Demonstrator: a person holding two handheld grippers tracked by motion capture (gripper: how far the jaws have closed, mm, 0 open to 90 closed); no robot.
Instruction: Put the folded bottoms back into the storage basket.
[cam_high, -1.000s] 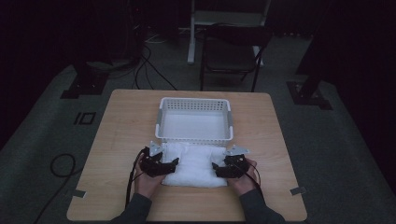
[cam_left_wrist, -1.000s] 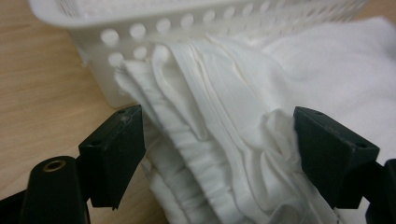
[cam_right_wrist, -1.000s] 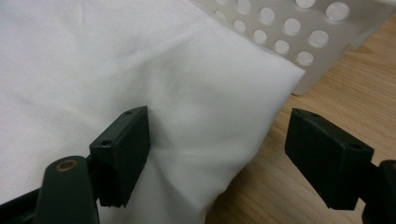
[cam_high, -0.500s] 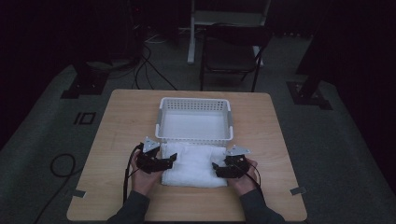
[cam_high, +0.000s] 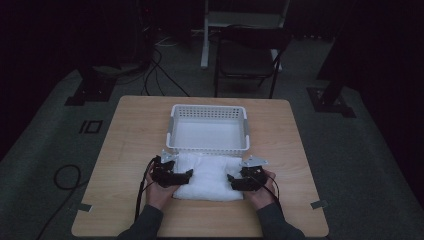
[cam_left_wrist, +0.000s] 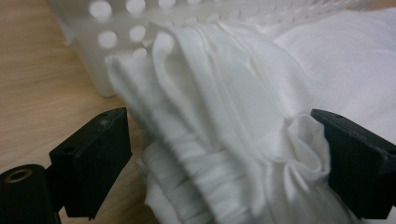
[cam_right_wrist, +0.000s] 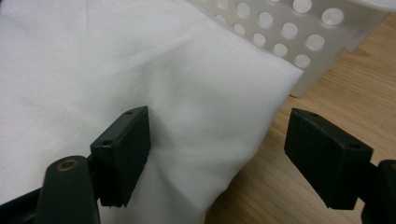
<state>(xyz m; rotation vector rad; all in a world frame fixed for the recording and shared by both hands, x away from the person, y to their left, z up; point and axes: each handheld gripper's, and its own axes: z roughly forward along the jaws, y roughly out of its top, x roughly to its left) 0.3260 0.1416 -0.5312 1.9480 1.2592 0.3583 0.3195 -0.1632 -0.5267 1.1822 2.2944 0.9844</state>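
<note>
White cloth lies folded flat on the tabletop, just in front of the white perforated basket, with its far edge up against the basket's near wall. We see it from above as a pale rectangle between the person's two hands, which come in from the near edge of the tabletop.

Our left gripper sits at the cloth's left end. In the left gripper view, its jaws stand wide apart and have just been opening; a bunched, pleated ridge of the cloth rises between them. The right-hand pad touches a small crumpled knot of fabric (a puckered fold right at the pad's face), while the left-hand pad stands clear of the fabric with bare wood showing beside it. So the cloth lies between the jaws without being pinched. The basket's wall, with its round holes, stands just behind the ridge.

Our right gripper is at the cloth's right end. In the right gripper view its jaws are also apart: one pad rests over the smooth cloth, the other hangs over bare tabletop beyond the cloth's corner, so the cloth's edge runs between them, not clamped. The basket is close behind.
</note>
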